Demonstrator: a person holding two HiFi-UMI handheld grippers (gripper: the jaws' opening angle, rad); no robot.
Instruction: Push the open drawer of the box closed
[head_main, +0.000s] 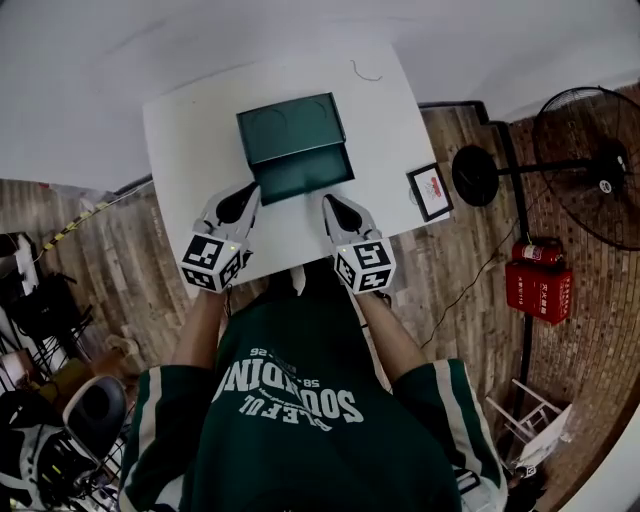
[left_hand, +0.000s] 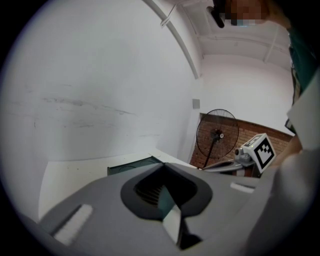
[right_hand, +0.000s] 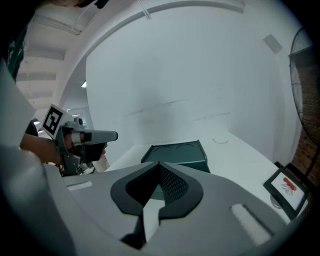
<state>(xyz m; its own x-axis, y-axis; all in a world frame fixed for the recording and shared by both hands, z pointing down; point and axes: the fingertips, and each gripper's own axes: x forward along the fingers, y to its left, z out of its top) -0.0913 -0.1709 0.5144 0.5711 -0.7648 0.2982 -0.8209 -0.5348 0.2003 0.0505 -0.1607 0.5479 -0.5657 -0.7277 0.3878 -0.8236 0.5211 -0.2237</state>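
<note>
Drawer (head_main: 303, 172) juts from the green box (head_main: 291, 127) on the worktop (head_main: 190, 130) toward the person; left claw (head_main: 252, 192) and right claw (head_main: 329, 202), both pressed together and empty, flank it, so uneven pushing could skew it or shove the box.

Left gripper view: box (left_hand: 134, 164) shows only its top rim above left gripper (left_hand: 163, 165), drawer (head_main: 305, 172) hidden. Fan (head_main: 590, 165), right of box, cropped.

Bright, even indoor light falls on a white table (head_main: 190, 120); shadows are soft and faint. The head view is sharp on the box (head_main: 290, 132), with fisheye bending at the edges. Both gripper views have black rounded corners and a blurred near foreground.
</note>
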